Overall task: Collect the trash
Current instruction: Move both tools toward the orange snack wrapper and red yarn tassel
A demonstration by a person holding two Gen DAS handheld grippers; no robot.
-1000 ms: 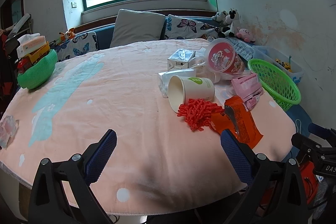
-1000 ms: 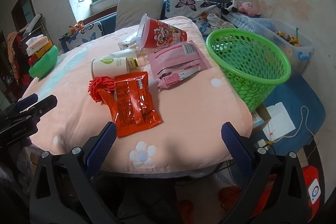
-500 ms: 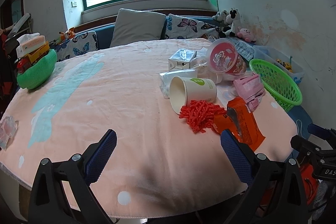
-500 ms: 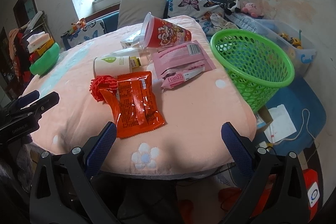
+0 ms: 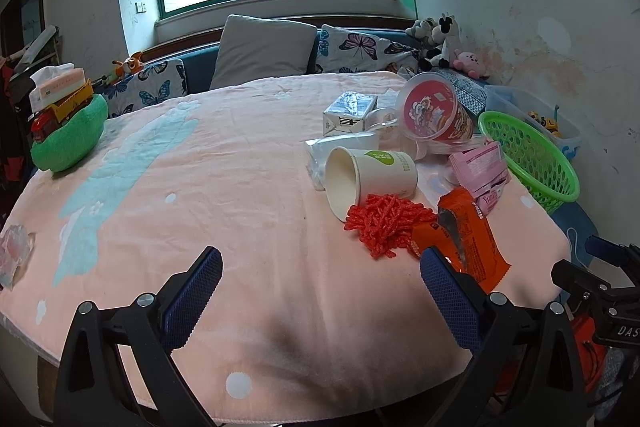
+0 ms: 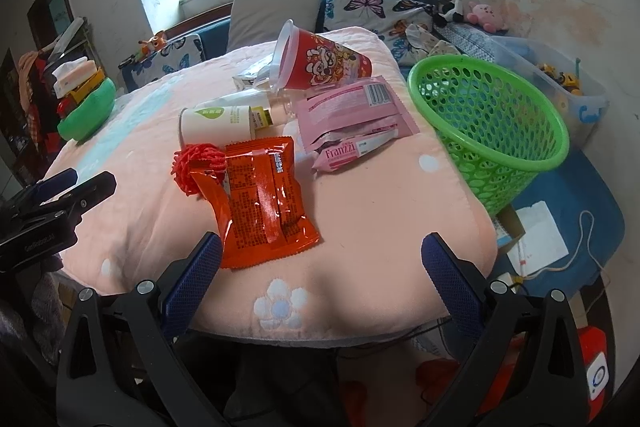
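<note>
Trash lies on the pink blanket: an orange snack wrapper (image 6: 264, 199) (image 5: 468, 239), a red net scrap (image 6: 198, 163) (image 5: 384, 223), a tipped paper cup (image 5: 368, 175) (image 6: 216, 123), pink Franzzi packets (image 6: 352, 115) (image 5: 480, 171), a red plastic cup (image 6: 320, 63) (image 5: 432, 113) and a small carton (image 5: 348, 113). A green basket (image 6: 492, 123) (image 5: 528, 159) stands at the table's right edge. My left gripper (image 5: 320, 291) is open and empty over the near edge. My right gripper (image 6: 320, 275) is open and empty just before the orange wrapper.
A green bowl with toys and tissues (image 5: 68, 131) sits at the far left. A crumpled wrapper (image 5: 14, 259) lies at the left edge. Cushions (image 5: 260, 51) and plush toys (image 5: 440, 39) line the bench behind. A clear bin (image 6: 552, 87) stands behind the basket.
Both grippers have moved slightly forward toward the table; the trash and basket look a little nearer. Nothing was grasped or moved.
</note>
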